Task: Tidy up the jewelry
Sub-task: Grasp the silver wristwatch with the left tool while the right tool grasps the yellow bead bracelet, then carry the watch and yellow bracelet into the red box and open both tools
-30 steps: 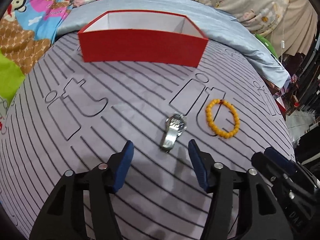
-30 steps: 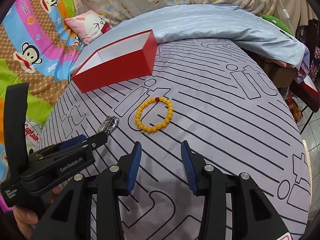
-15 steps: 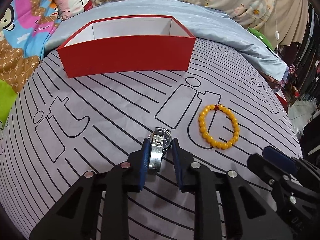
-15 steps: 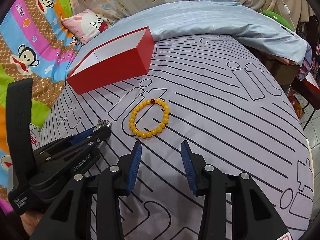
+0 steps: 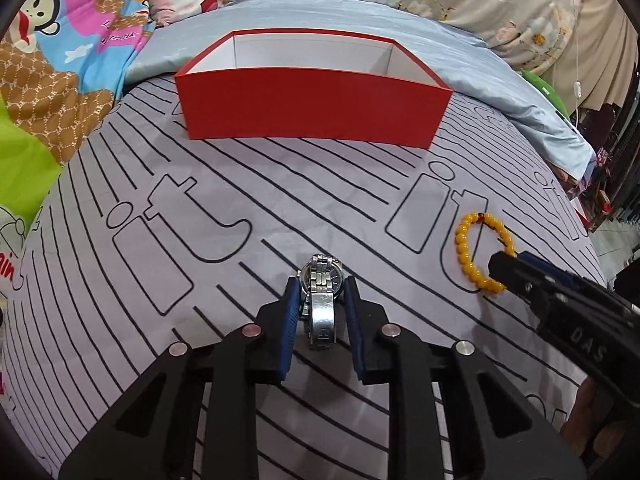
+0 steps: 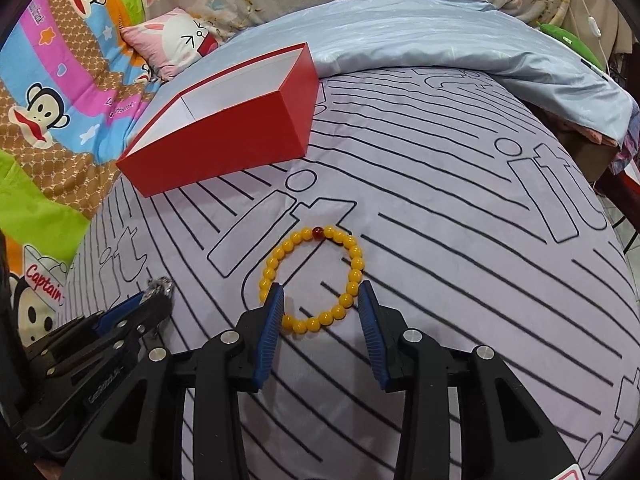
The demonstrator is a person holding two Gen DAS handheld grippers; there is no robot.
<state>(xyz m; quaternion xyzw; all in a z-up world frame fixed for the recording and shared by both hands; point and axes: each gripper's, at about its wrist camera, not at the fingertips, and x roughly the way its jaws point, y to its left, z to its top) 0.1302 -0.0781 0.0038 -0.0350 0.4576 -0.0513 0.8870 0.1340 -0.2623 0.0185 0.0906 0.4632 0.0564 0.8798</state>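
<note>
My left gripper (image 5: 320,292) is shut on a silver metal watch (image 5: 322,300), held just above the striped grey bedsheet. An open red box (image 5: 312,108) with a white inside stands on the bed ahead of it. A yellow bead bracelet (image 6: 314,278) with one dark red bead lies flat on the sheet. My right gripper (image 6: 320,300) is open and its fingers stand either side of the bracelet's near edge. In the left wrist view the bracelet (image 5: 466,256) is at the right, partly hidden by the right gripper. The red box (image 6: 224,140) is at the upper left in the right wrist view.
A pale blue quilt (image 6: 420,36) lies behind the box. A pink rabbit pillow (image 6: 176,38) and a cartoon monkey blanket (image 6: 48,92) lie at the left. The bed's edge (image 6: 616,208) drops off at the right.
My left gripper closed on the watch, lifted it and moved toward the red box. My right gripper moved forward until its open fingers reached the bracelet.
</note>
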